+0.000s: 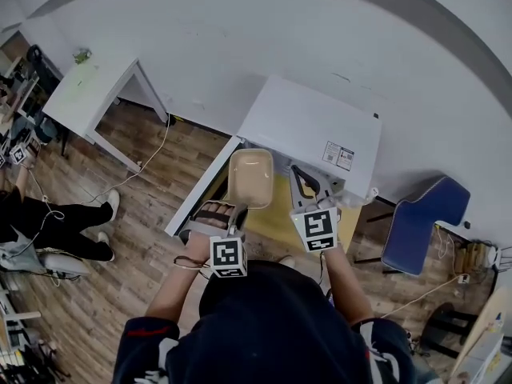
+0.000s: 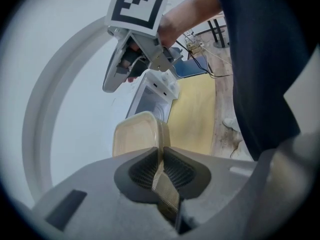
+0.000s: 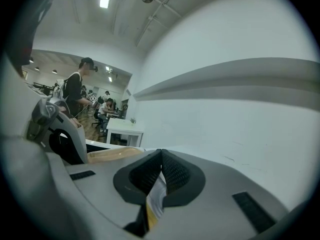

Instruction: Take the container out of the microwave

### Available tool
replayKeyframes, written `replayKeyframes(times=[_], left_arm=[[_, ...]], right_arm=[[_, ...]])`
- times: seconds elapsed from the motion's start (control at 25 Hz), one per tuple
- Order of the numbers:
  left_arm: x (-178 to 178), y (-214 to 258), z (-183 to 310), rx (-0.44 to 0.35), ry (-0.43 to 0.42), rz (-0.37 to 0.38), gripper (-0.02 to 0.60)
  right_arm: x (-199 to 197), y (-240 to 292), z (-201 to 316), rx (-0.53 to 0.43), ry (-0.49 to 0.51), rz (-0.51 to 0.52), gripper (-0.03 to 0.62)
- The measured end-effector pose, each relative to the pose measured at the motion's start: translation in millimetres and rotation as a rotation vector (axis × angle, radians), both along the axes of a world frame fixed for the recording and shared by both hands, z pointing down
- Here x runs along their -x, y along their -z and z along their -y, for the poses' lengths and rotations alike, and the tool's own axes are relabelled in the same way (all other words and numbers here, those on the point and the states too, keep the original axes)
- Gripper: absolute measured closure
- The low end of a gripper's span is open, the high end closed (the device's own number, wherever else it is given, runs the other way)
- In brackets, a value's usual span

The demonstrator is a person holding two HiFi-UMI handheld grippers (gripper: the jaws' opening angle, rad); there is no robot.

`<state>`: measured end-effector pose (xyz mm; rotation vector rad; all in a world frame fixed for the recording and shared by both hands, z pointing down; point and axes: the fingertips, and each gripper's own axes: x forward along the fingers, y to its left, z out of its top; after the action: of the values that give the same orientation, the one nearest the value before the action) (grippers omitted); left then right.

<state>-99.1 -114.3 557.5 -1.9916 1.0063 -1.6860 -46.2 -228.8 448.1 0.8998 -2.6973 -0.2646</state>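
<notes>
Running lengthwise, the container [image 1: 250,178] points from left tool [image 1: 238,209] toward microwave [image 1: 308,126].

Container [image 1: 250,176]: 1 beige plastic box, rectangular with rounded corners, matching lid on. It is outside the microwave, in the air just before its open front and roughly level. Its near rim is pinched between the jaws of the left gripper [image 1: 237,211].
Microwave [image 1: 308,130]: 1 white box, label sticker on top, door [image 1: 202,189] swung open.
</notes>
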Motion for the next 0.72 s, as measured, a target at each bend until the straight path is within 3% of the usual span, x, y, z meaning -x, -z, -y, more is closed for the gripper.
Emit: replayKeyframes(times=[0.72], left_arm=[[7, 27, 18, -0.061, -0.013, -0.006, 0.534]], right_arm=[[12, 13, 0, -0.019, 0.005, 0.017, 0.586]])
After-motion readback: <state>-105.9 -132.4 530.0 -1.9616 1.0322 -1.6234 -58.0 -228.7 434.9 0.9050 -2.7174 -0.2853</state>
